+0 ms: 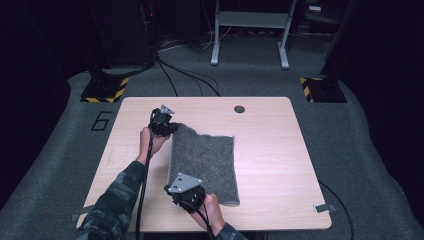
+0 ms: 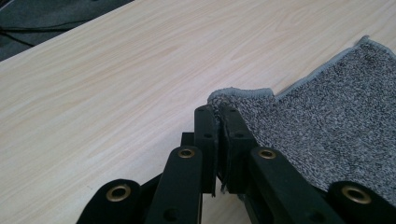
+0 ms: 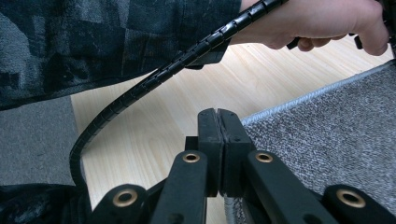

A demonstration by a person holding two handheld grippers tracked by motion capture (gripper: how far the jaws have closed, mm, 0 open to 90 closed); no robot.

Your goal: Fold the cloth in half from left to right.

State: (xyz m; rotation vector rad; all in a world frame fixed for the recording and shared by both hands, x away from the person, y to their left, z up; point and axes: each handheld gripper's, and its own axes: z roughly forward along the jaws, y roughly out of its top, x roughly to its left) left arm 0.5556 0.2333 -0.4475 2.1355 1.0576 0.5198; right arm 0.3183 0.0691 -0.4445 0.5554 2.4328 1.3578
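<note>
A grey woven cloth [image 1: 205, 160] lies on the wooden table [image 1: 270, 150], its left edge lifted a little. My left gripper [image 1: 171, 128] is at the cloth's far left corner. In the left gripper view the gripper [image 2: 218, 112] is shut on that curled corner of the cloth [image 2: 327, 121]. My right gripper [image 1: 176, 190] is at the near left corner. In the right gripper view its jaws meet [image 3: 218, 114] with the cloth's hemmed edge [image 3: 327, 149] caught between them lower down. The left hand [image 3: 317, 23] and its cable [image 3: 140, 88] cross the top of that view.
A small dark round hole [image 1: 239, 109] sits near the table's far edge. Bare wood lies to the right of the cloth. On the floor beyond are cables [image 1: 185, 75], a white stand [image 1: 250, 30] and two bases with yellow-black tape [image 1: 105, 90].
</note>
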